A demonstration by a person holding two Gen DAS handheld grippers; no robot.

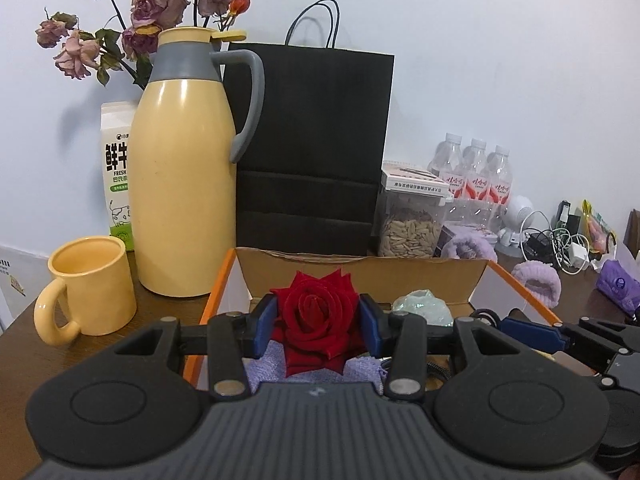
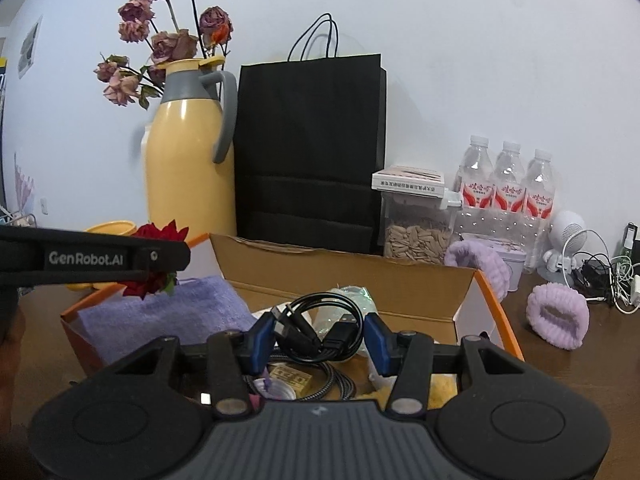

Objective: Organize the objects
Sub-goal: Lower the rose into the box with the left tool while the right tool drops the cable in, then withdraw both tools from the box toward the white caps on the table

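My left gripper [image 1: 317,325] is shut on a red rose [image 1: 316,308], whose bloom sits between the blue pads. It hangs over the left part of an open cardboard box [image 1: 360,276] with orange outer walls. My right gripper [image 2: 320,340] is shut on a coiled black USB cable [image 2: 312,316] above the same box [image 2: 352,272]. A purple cloth [image 2: 160,312] lies in the box's left half, with a braided cable, a small yellow item and a clear greenish wrapper further in. In the right wrist view the left gripper [image 2: 160,258] comes in from the left with the rose [image 2: 160,234].
Behind the box stand a yellow thermos jug [image 1: 184,176], a yellow mug [image 1: 90,288], a milk carton [image 1: 116,172], dried roses [image 1: 152,8], a black paper bag [image 1: 312,140] and a seed jar [image 1: 412,220]. Water bottles [image 2: 508,188], purple headbands [image 2: 558,316] and tangled chargers [image 2: 608,276] crowd the right.
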